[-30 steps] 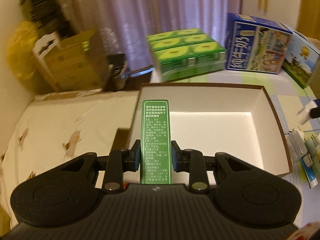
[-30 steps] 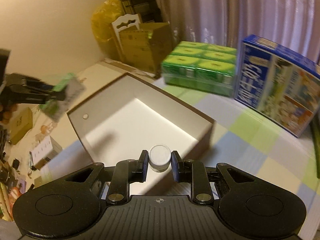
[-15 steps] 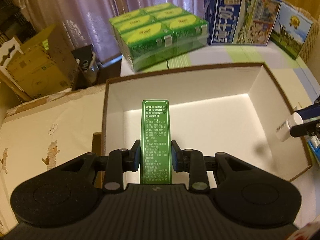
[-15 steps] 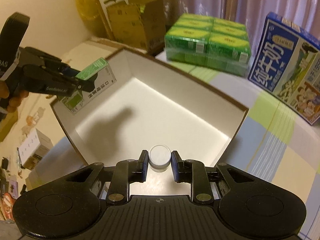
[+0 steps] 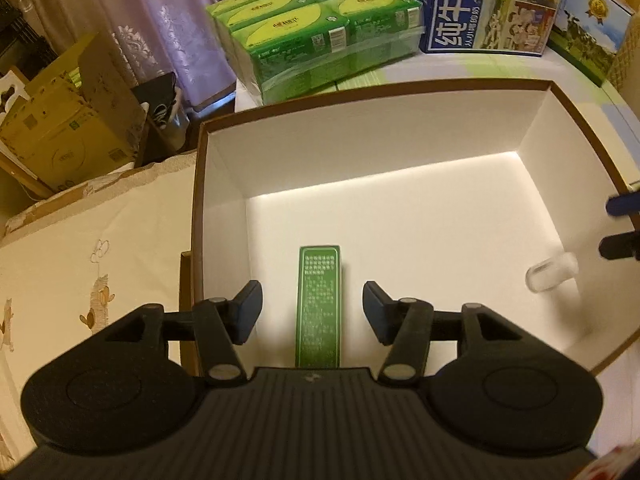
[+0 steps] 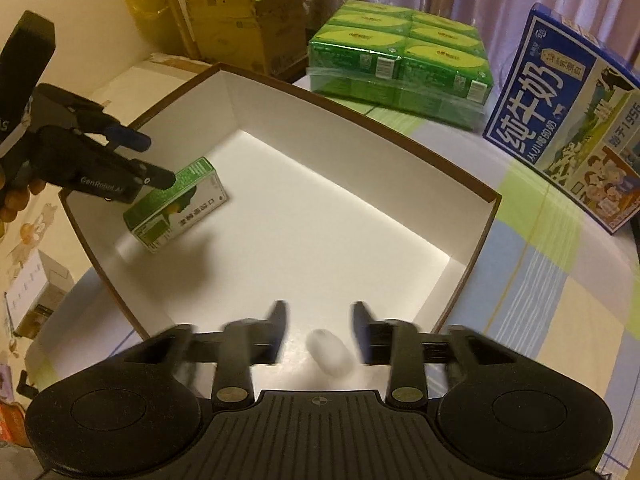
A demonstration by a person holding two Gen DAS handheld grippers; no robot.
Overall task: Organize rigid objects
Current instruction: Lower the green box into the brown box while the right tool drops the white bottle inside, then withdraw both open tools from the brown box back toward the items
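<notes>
White storage box (image 5: 532, 120): holds two items. Green carton (image 5: 319, 304) lies near its left wall; small white bottle (image 6: 330, 350) near the opposite side, blurred. Left gripper (image 5: 312, 312) and right gripper (image 6: 320, 332) spread wide, empty. Further loose items cannot be confirmed.

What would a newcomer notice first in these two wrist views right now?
The big white box with brown edges fills both views. Inside it lie a green carton beneath the open left gripper and a small white bottle, blurred, between the parted fingers of the right gripper.
</notes>
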